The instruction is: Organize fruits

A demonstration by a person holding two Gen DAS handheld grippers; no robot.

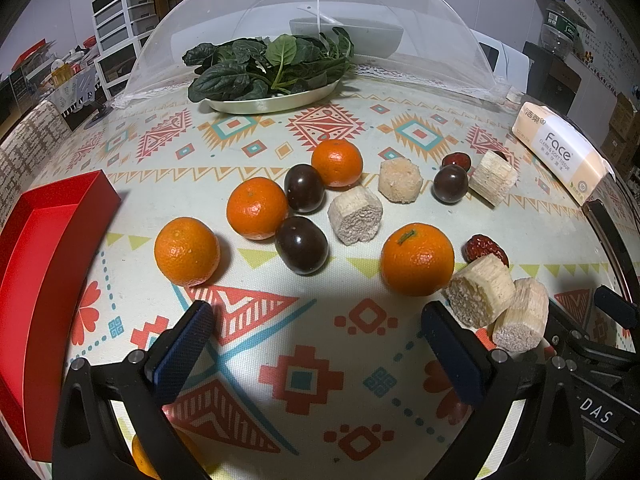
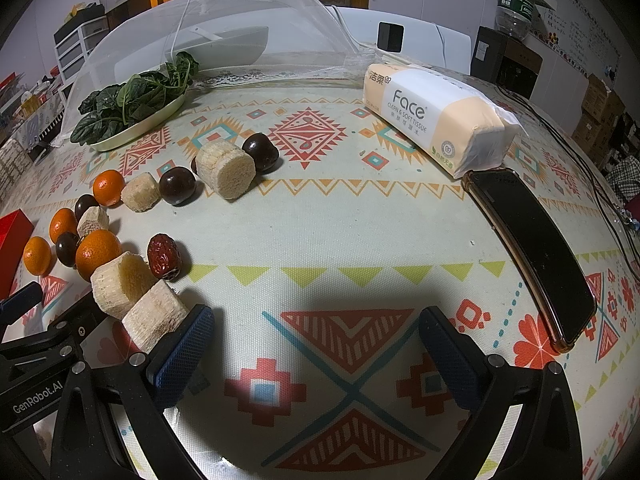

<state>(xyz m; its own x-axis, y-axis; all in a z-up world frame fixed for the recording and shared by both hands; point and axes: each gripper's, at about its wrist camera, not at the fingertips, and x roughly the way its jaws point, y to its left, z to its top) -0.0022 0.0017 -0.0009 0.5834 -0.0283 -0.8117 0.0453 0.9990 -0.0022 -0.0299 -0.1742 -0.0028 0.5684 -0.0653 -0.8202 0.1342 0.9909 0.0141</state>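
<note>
Several tangerines, such as one (image 1: 187,251) at the left and one (image 1: 417,265) at the right, lie on the patterned tablecloth with dark plums (image 1: 301,244), pale sugarcane chunks (image 1: 355,216) and red dates (image 1: 486,249). A red box (image 1: 36,256) stands open at the left. My left gripper (image 1: 316,334) is open and empty, just short of the fruit. My right gripper (image 2: 316,336) is open and empty over bare cloth, with a sugarcane chunk (image 2: 156,320) against its left finger and the fruit (image 2: 98,254) spread out to its left.
A plate of spinach (image 1: 272,68) sits under a mesh food cover (image 1: 312,20) at the back. A tissue pack (image 2: 436,114) and a black phone (image 2: 528,248) lie to the right. A tangerine (image 1: 140,456) peeks out below my left gripper.
</note>
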